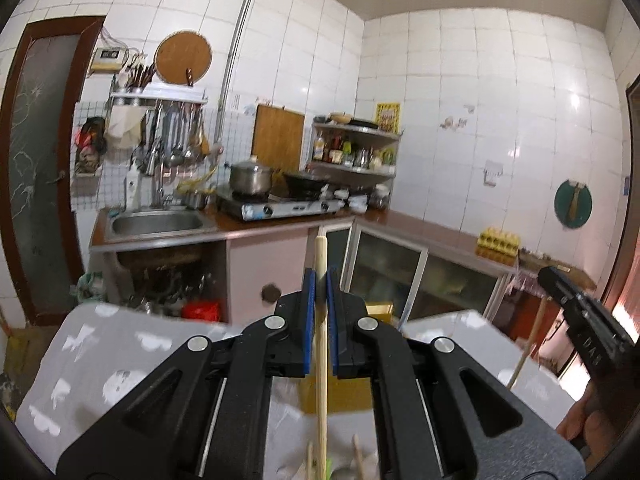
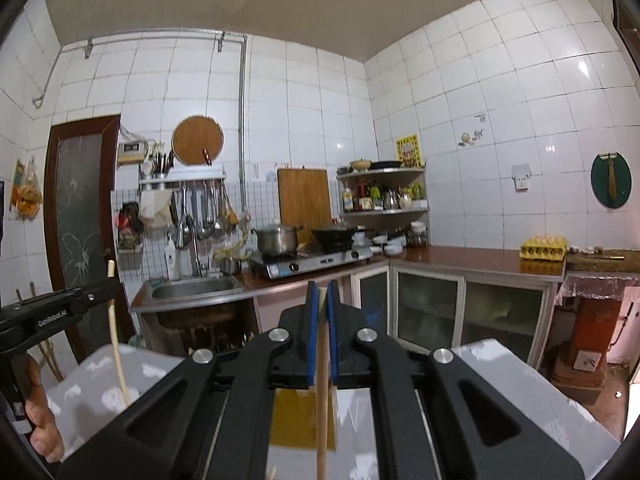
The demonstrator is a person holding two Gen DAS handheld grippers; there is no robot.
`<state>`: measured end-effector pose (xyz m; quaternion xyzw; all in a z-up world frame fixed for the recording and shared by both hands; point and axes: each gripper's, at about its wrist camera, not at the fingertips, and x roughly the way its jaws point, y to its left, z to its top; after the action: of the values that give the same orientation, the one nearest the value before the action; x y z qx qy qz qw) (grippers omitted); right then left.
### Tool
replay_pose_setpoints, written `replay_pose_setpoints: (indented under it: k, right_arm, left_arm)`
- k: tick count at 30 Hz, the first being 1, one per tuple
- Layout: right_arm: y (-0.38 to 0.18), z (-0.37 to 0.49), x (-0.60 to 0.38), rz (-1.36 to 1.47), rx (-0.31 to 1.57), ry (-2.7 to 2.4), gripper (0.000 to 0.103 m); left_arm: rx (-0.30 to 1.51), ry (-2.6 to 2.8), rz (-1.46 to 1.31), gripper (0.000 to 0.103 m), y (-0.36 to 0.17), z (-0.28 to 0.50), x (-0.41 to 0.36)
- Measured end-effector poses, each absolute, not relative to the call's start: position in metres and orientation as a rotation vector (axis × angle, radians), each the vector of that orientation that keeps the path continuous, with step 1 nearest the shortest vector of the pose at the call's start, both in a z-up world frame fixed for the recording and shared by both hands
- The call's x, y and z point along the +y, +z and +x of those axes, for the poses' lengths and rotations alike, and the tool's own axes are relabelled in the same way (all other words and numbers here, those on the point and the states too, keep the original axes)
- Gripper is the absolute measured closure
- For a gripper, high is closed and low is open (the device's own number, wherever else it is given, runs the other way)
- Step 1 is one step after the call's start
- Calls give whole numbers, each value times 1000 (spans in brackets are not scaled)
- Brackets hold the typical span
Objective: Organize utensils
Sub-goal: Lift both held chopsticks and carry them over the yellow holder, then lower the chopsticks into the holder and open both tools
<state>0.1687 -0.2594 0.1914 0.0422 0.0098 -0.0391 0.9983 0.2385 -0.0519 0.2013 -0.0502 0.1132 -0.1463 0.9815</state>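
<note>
Left tool [image 1: 320, 280] is pinching a pale wooden chopstick [image 1: 321, 360]; right tool [image 2: 322, 292] is pinching another light wooden stick [image 2: 322, 400]. Both are risking slipping or swinging together above the grey patterned tabletop [image 1: 100, 352].

A home kitchen: glossy white wall tiles [image 2: 500, 128], a steel sink [image 2: 192, 286] at the left end of the brown L-shaped counter [image 2: 460, 258], a two-burner gas stove [image 2: 316, 262] bearing a lidded steel pot [image 2: 276, 238], hanging metal ladles [image 2: 204, 210], and a corner shelf of condiment bottles [image 2: 380, 194].
</note>
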Motion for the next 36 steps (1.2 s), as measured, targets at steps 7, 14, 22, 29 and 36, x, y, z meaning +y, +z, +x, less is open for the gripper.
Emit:
replay_pose_setpoints:
  k: [7,14,22,29,36]
  right_arm:
    - [227,213,-273,126,-59,-94,98]
    - [231,260,-291,201,-124,-116,98]
    - [207,301,-291,218,-165,-122,98]
    - [167,322,-282,176,-93,-111,98]
    - [145,329,-286,137,19,-103,97]
  left_arm:
    - [103,-313,-90,98,239,273,-83]
    - [45,-308,-74,99,236,320,-122]
    - [66,-315,-55,99,190,368,-137]
    - [157,-309,-61,99,140,389,-131]
    - [229,-280,-58,98,114,402,-122]
